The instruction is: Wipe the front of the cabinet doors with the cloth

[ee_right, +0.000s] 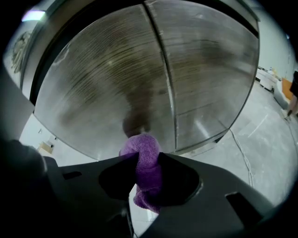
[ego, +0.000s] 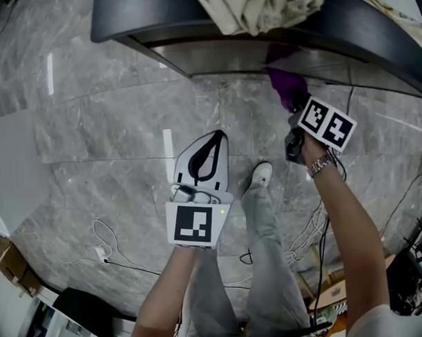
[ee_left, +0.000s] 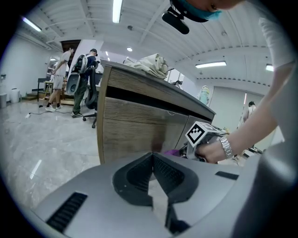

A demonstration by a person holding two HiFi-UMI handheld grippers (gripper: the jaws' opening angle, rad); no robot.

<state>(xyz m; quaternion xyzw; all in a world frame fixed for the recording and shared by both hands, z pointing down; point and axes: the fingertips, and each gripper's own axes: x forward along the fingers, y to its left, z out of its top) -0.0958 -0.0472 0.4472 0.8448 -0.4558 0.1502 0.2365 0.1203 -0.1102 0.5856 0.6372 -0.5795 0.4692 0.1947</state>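
The right tool [ee_right: 147,158] is clamped on the purple cloth [ee_right: 142,145], close to the cabinet doors [ee_right: 107,79]. The left tool [ee_left: 152,157] hangs closed and empty. I'd press evenly, in overlapping strokes.

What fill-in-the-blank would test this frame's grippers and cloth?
1. The right gripper is shut on a ___ cloth.
2. The jaws of the left gripper are ___, with nothing between them.
3. A pale fabric heap lies on ___ of the cabinet.
Missing: purple; shut; top.
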